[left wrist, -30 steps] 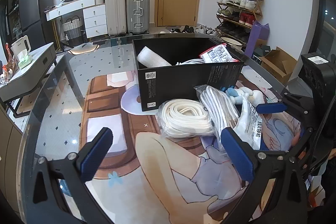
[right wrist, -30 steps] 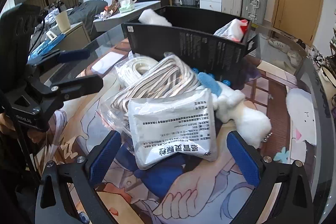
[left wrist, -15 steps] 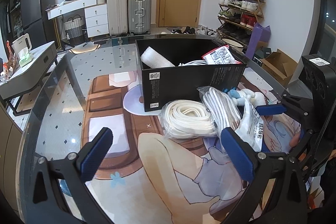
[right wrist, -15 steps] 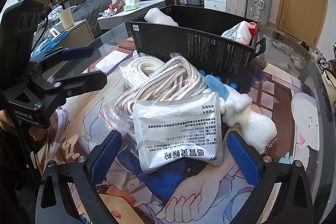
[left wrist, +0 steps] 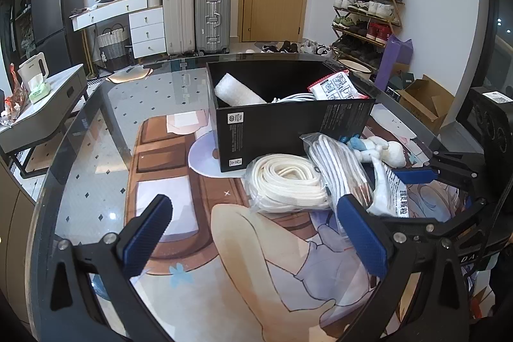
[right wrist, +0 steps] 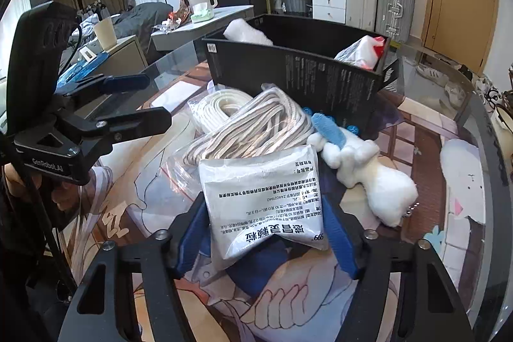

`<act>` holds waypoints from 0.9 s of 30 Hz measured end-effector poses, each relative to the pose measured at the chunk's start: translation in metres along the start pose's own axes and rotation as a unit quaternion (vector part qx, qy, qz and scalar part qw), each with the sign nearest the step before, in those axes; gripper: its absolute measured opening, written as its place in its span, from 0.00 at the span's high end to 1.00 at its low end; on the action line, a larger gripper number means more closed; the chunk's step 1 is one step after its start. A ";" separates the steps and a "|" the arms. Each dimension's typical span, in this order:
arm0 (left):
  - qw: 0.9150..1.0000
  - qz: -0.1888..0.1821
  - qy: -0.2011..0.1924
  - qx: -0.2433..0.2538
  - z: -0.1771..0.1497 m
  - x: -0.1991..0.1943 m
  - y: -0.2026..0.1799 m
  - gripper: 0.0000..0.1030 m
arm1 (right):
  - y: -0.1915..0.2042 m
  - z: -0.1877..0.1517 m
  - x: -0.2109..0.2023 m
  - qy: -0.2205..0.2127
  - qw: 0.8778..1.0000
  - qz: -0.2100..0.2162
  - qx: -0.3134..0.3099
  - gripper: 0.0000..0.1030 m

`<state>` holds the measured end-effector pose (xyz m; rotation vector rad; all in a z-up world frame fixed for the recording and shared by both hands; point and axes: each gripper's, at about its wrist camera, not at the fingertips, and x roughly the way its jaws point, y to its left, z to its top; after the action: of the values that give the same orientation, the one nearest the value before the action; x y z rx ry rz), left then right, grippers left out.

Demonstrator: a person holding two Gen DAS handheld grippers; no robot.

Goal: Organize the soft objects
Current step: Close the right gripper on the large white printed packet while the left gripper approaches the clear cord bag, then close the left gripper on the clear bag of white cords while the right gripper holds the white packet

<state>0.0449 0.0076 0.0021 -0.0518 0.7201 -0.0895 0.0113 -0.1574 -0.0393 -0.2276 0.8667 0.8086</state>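
Note:
My right gripper (right wrist: 266,233) is shut on a white medicine pouch (right wrist: 263,201) with printed text, squeezing its near end; the pouch also shows in the left wrist view (left wrist: 389,191). Behind it lie a bagged striped rope (right wrist: 253,130), a bagged white coiled rope (left wrist: 285,181) and a white and blue plush toy (right wrist: 365,169). A black box (left wrist: 288,124) behind them holds a foam roll (left wrist: 237,92), white cable and a red and white packet (left wrist: 336,85). My left gripper (left wrist: 253,233) is open and empty above the mat, left of the pile.
The glass table (left wrist: 96,130) carries a printed anime mat (left wrist: 256,262). A grey side table with a kettle (left wrist: 35,76) stands to the left. Suitcases (left wrist: 195,18), a white desk, a door and a shoe rack (left wrist: 365,18) stand in the room behind.
My right gripper's jaws have closed from wide open onto the near end of the medicine pouch. The left gripper has barely moved and stays open.

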 end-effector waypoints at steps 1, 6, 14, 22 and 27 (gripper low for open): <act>1.000 0.000 0.000 0.000 0.000 0.000 0.000 0.00 | -0.001 0.000 -0.002 -0.003 1.000 -0.001 0.000 0.35; 1.000 -0.003 -0.001 0.003 0.003 -0.001 0.000 0.00 | -0.003 -0.003 -0.014 -0.021 1.000 -0.004 0.001 0.36; 1.000 -0.010 0.000 0.017 0.005 -0.003 -0.012 0.00 | -0.010 -0.012 -0.039 -0.048 0.999 -0.015 0.021 0.36; 0.999 -0.008 0.004 0.050 0.012 0.006 -0.038 0.00 | -0.022 -0.016 -0.052 -0.056 0.997 -0.027 0.035 0.36; 0.998 -0.008 0.012 0.066 0.017 0.015 -0.053 0.00 | -0.027 -0.015 -0.053 -0.061 0.997 -0.037 0.043 0.36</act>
<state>0.0639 -0.0461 0.0085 0.0702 0.7372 -0.1538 0.0011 -0.2120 -0.0127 -0.1331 0.7707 0.7070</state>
